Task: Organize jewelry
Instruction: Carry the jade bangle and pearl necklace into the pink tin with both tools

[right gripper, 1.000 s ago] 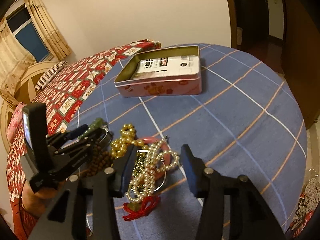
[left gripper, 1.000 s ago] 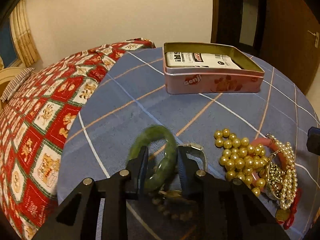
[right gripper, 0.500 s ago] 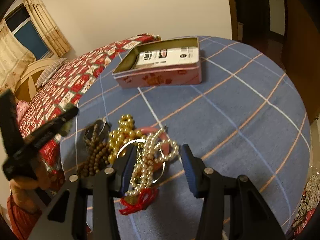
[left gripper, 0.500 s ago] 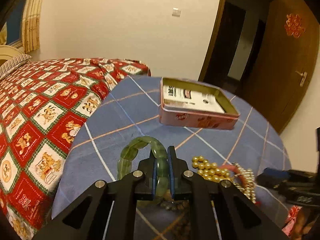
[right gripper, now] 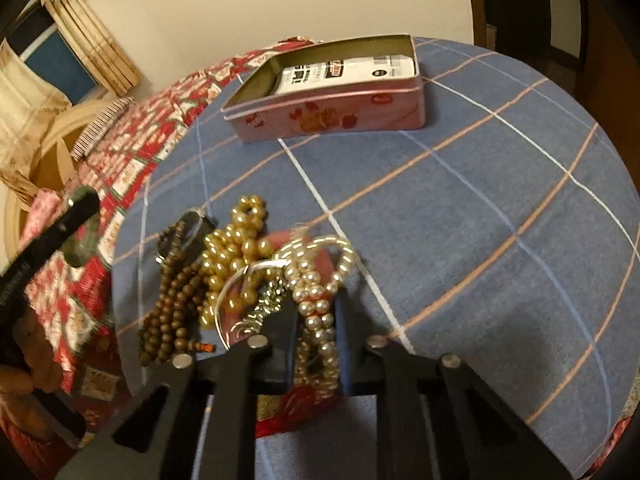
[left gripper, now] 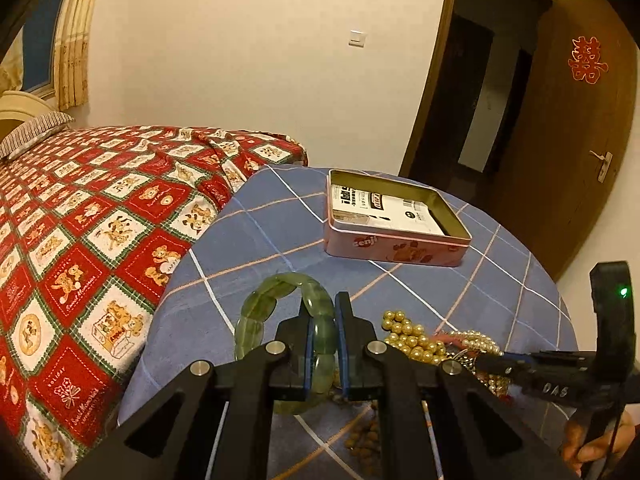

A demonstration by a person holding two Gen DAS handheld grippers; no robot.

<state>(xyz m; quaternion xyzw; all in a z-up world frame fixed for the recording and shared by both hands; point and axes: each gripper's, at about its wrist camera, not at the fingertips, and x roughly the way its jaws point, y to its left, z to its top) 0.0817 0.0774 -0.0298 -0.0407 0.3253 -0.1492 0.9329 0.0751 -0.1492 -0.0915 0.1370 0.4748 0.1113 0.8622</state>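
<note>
My left gripper (left gripper: pixel 322 308) is shut on a green jade bangle (left gripper: pixel 260 312) and holds it upright above the blue plaid tablecloth. The jewelry pile lies on the cloth: gold beads (right gripper: pixel 236 248), brown wooden beads (right gripper: pixel 172 308), a silver bangle (right gripper: pixel 224 300) and a white pearl strand (right gripper: pixel 316 320). My right gripper (right gripper: pixel 316 304) is down on the pile. Its jaws are closing, and the pads press on the pearl strand between them. An open pink tin (right gripper: pixel 332 116) stands at the far side of the table, with a white packet inside.
The round table (left gripper: pixel 280 232) stands against a bed with a red patterned quilt (left gripper: pixel 100 220) on its left. A brown door (left gripper: pixel 580 140) is at the back right. Blue cloth lies bare between the pile and the tin (left gripper: pixel 396 248). A hand (left gripper: pixel 592 448) holds the right gripper.
My left gripper closed on the green bangle and lifted it off the cloth. My right gripper sank onto the pile and closed around the pearl strand.
</note>
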